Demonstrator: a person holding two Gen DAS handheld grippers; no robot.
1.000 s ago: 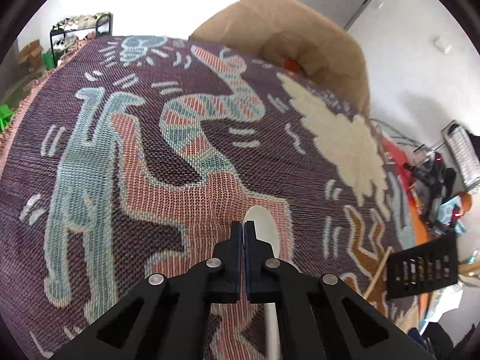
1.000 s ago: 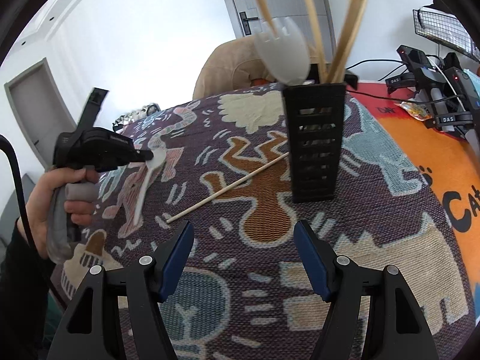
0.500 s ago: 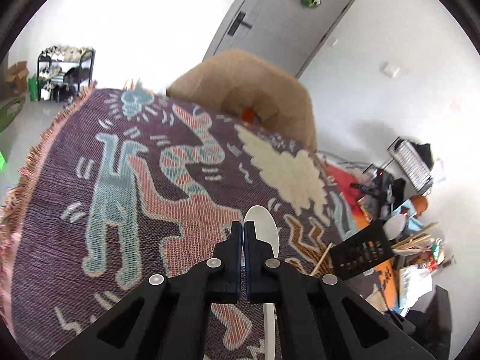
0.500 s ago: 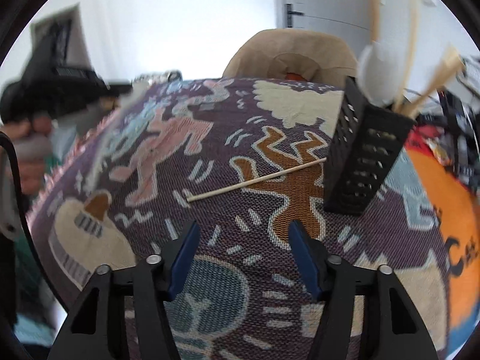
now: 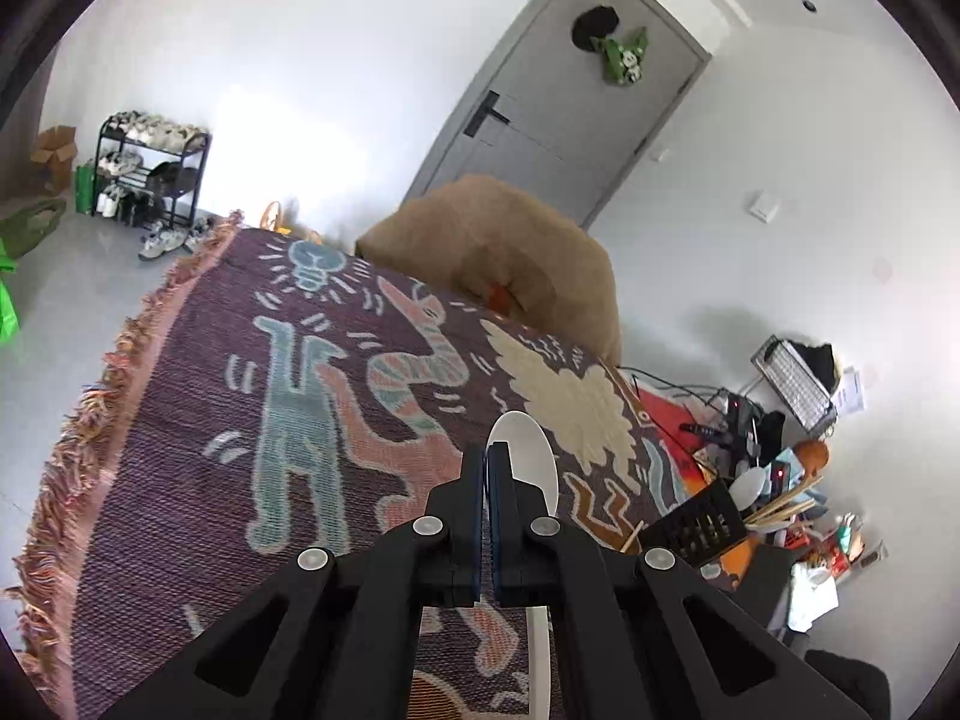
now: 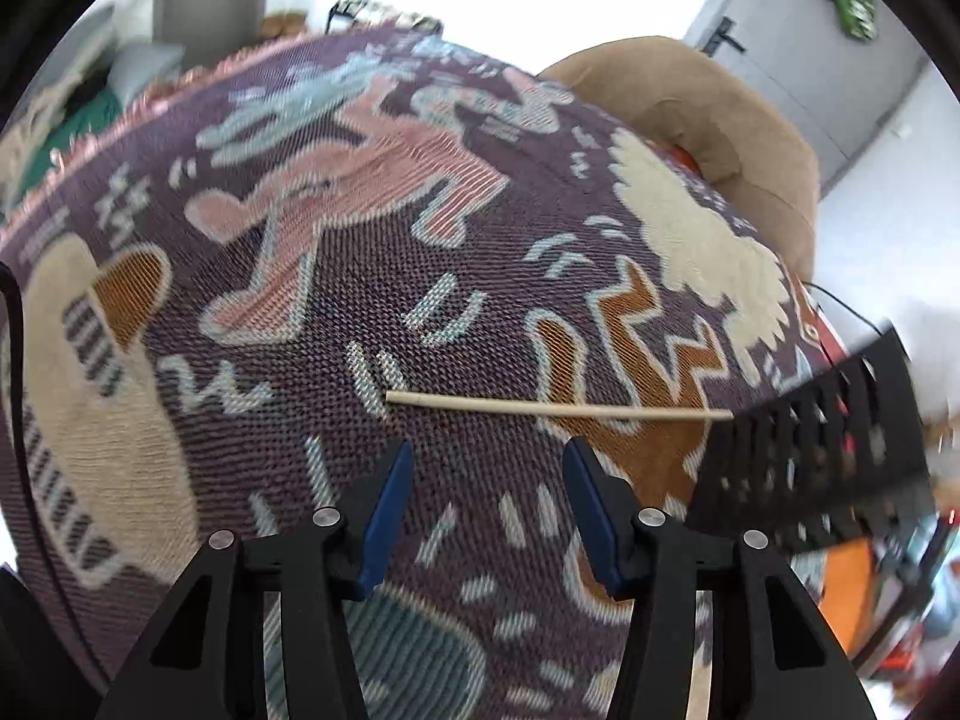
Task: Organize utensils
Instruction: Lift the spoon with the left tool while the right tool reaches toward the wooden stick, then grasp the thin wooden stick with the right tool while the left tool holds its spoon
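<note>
In the left wrist view my left gripper (image 5: pixel 485 468) has its jaws fully closed on the white spoon (image 5: pixel 525 462), above the patterned cloth (image 5: pixel 180 420) on the table. In the right wrist view my right gripper (image 6: pixel 489 480) is closing its jaws with nothing between them; the chopstick (image 6: pixel 558 407) lies just ahead, its tip near the black utensil holder (image 6: pixel 822 450).

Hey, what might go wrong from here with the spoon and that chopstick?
The left gripper pinches the white spoon by its thin handle, so it may swivel or slip. The right gripper is closing with nothing between its fingers; the chopstick could roll away or nudge the black holder.
</note>
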